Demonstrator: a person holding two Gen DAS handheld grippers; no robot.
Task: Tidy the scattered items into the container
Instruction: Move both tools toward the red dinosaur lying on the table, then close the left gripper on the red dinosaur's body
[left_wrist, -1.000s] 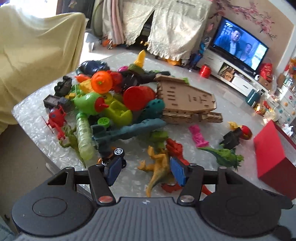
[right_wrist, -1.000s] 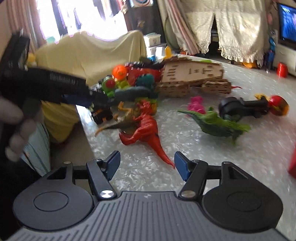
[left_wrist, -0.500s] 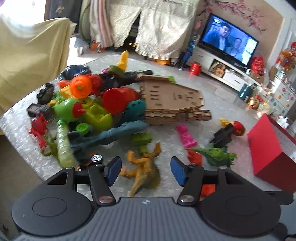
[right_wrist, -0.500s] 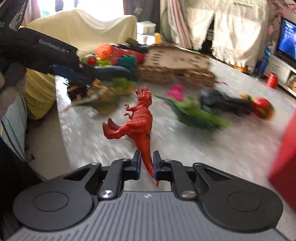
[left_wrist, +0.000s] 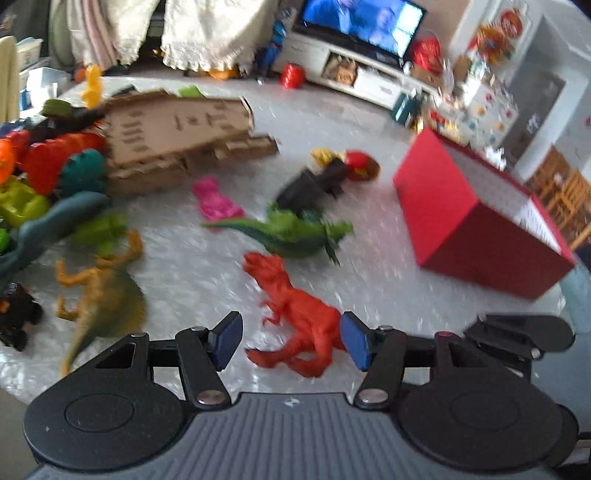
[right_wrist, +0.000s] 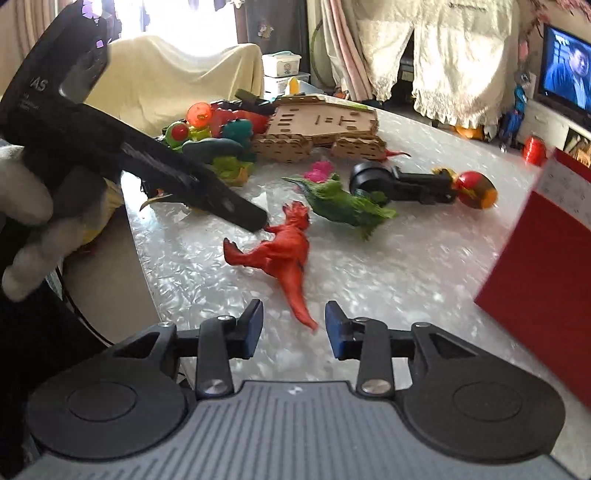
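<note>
While both grippers gape around the red dinosaur (left_wrist: 295, 317), only the left view shows the box's (left_wrist: 461, 225) inside.

Sunlit window (right_wrist: 184, 22); draped sofa (right_wrist: 177, 85); television (left_wrist: 364, 24) on.

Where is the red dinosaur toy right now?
The red dinosaur lies on the pearly table, just in front of the green dinosaur and left of the red box. In the left wrist view it sits between the open left gripper fingers.
</note>
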